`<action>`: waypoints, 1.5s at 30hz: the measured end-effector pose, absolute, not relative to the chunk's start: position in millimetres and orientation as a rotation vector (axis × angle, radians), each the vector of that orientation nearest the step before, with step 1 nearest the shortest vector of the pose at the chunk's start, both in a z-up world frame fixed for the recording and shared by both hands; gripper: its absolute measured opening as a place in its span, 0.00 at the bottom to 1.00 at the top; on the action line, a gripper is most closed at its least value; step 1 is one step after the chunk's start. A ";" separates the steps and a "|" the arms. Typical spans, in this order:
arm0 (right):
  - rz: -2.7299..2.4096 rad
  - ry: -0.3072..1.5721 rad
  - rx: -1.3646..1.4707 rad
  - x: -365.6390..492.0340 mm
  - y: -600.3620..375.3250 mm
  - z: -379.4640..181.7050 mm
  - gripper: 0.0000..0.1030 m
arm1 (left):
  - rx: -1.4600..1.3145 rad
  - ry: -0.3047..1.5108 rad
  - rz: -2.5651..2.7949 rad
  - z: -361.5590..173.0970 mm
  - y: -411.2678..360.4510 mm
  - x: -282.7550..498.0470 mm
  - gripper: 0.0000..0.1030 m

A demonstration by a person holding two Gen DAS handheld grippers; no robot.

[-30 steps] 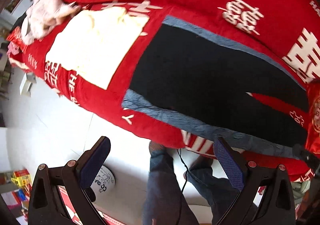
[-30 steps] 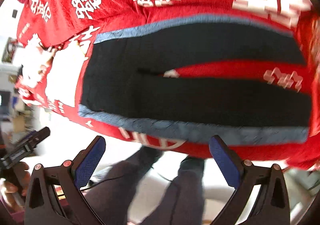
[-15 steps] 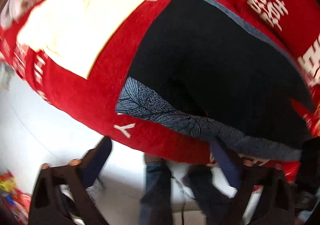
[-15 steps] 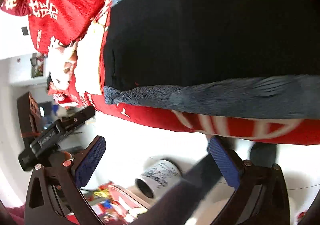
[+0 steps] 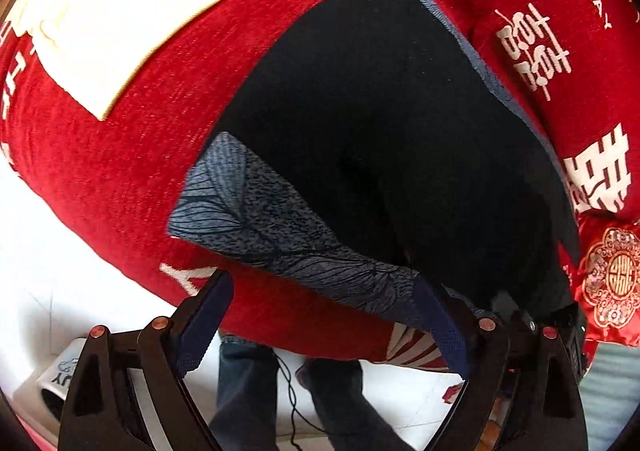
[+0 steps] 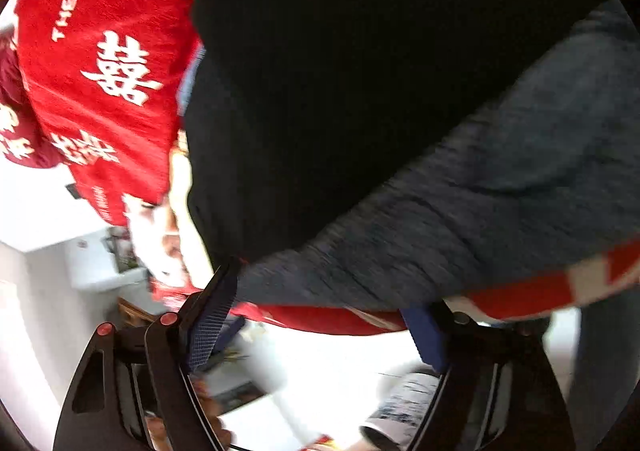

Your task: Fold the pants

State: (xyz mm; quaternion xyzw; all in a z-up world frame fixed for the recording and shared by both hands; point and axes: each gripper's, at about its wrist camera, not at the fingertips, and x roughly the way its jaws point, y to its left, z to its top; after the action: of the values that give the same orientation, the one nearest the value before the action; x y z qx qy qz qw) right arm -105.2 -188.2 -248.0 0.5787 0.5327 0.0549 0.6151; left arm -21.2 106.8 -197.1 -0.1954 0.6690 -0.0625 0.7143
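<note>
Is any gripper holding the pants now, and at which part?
No. Both the left gripper and right gripper are open, near the pants' gray side stripe.

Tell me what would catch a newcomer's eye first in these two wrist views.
The black pants with a grey-blue patterned side stripe lie spread flat across a bright red bedspread printed with white characters. A cream folded cloth lies on the bedspread beside the pants' waist end. Both the left gripper and right gripper are open at the pants' near striped edge.

Pants (image 5: 392,123) on bedspread (image 5: 120,179); folded cloth (image 5: 120,3) lies left of pants.
</note>
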 end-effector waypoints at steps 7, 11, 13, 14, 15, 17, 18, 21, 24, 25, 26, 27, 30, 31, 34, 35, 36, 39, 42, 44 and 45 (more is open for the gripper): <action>0.285 1.154 1.447 -94.5 -175.9 -237.6 0.13 | -0.655 1.477 -0.172 -201.1 120.8 -24.8 0.90; 0.387 1.169 1.369 -88.6 -171.1 -205.2 0.10 | -0.841 1.458 -0.172 -208.4 119.9 -16.6 0.90; 0.415 1.190 1.339 -84.7 -167.4 -198.2 0.10 | -0.867 1.468 -0.170 -215.0 112.9 -11.0 0.89; 0.421 1.200 1.327 -83.3 -166.9 -197.7 0.10 | -0.872 1.471 -0.173 -218.1 107.6 -6.7 0.73; 0.426 1.213 1.311 -82.5 -165.3 -196.9 0.10 | -0.865 1.470 -0.182 -219.7 103.0 -3.2 0.59; 0.424 1.236 1.283 -78.9 -165.7 -197.7 0.14 | -0.794 1.484 -0.184 -220.5 94.1 3.9 0.46; 0.414 1.245 1.274 -75.1 -164.5 -199.6 0.14 | -0.778 1.468 -0.193 -218.1 93.1 4.8 0.41; 0.343 1.271 1.245 -81.8 -175.9 -205.5 0.33 | -0.725 1.444 -0.251 -207.7 90.8 9.1 0.33; 0.234 1.249 1.262 -110.5 -212.4 -222.8 0.54 | -0.673 1.449 -0.312 -201.0 89.0 14.1 0.33; 0.205 1.241 1.272 -116.6 -220.0 -225.0 0.54 | -0.656 1.453 -0.327 -199.7 90.1 15.3 0.33; 0.172 1.226 1.290 -124.8 -229.1 -227.9 0.54 | -0.639 1.462 -0.337 -199.2 89.2 16.3 0.33; 0.136 1.204 1.314 -133.0 -238.8 -231.0 0.54 | -0.629 1.470 -0.342 -199.5 89.1 17.7 0.33; 0.089 1.098 1.424 -147.9 -259.7 -241.3 0.54 | -0.603 1.483 -0.358 -198.4 88.8 15.5 0.33; 0.088 1.066 1.462 -142.3 -263.0 -248.1 0.54 | -0.592 1.487 -0.361 -198.5 86.3 16.6 0.33; 0.098 0.943 1.605 -148.5 -266.9 -258.7 0.52 | -0.571 1.504 -0.356 -200.7 86.2 15.5 0.33; 0.085 0.909 1.651 -148.3 -265.6 -261.7 0.35 | -0.563 1.506 -0.352 -201.3 86.0 15.8 0.33; 0.052 0.875 1.687 -149.6 -267.4 -262.6 0.20 | -0.555 1.506 -0.349 -200.3 86.2 15.5 0.33; 0.014 0.856 1.676 -140.1 -275.5 -246.5 0.05 | -0.508 1.493 -0.343 -187.1 82.5 15.6 0.33; 0.079 0.943 1.510 -99.3 -287.6 -205.7 0.05 | -0.501 1.459 -0.345 -163.6 73.6 26.5 0.33; 0.118 0.972 1.430 -72.9 -299.2 -181.2 0.05 | -0.513 1.425 -0.352 -144.3 67.5 38.1 0.33; 0.150 0.984 1.377 -51.8 -309.7 -164.7 0.05 | -0.510 1.406 -0.357 -135.4 63.0 45.2 0.33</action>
State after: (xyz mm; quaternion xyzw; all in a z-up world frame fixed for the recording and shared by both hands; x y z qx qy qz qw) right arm -51.8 -309.7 -164.7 0.6087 0.4349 0.0664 0.6602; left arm 45.2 63.0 -135.4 -0.2307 0.6358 -0.1613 0.7187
